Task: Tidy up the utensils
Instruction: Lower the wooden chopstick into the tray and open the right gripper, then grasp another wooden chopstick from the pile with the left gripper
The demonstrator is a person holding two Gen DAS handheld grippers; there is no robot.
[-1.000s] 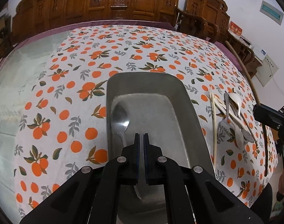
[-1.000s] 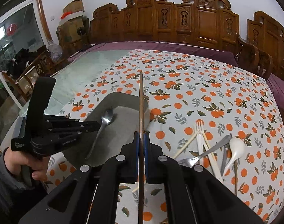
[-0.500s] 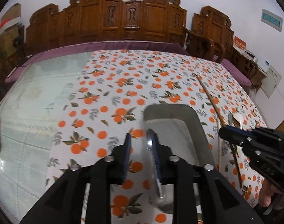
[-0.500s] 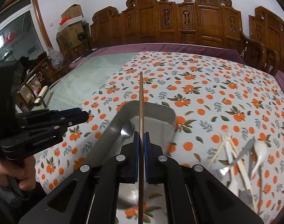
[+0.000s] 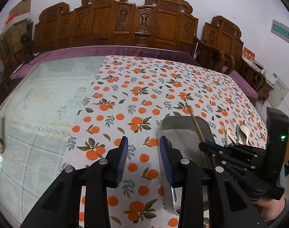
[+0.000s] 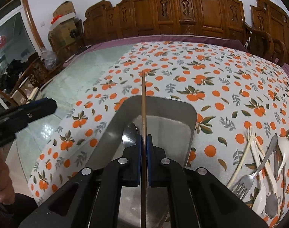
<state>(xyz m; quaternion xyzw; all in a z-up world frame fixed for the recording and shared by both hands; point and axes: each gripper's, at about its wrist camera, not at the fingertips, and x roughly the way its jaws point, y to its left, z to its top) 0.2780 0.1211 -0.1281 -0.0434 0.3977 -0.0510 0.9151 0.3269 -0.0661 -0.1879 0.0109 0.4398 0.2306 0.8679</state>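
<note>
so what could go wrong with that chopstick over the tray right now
The chopstick reaches past the tray's far rim, so a release from the right hand-held gripper could leave it propped there or rolling off. It may also land on the spoon.

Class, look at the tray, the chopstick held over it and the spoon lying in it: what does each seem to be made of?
Tray: looks like brushed steel, dull grey with soft reflections. Chopstick in the right gripper: probably wood or bamboo, matte brown and thin. Spoon: polished metal, its bowl mirror-bright.
</note>
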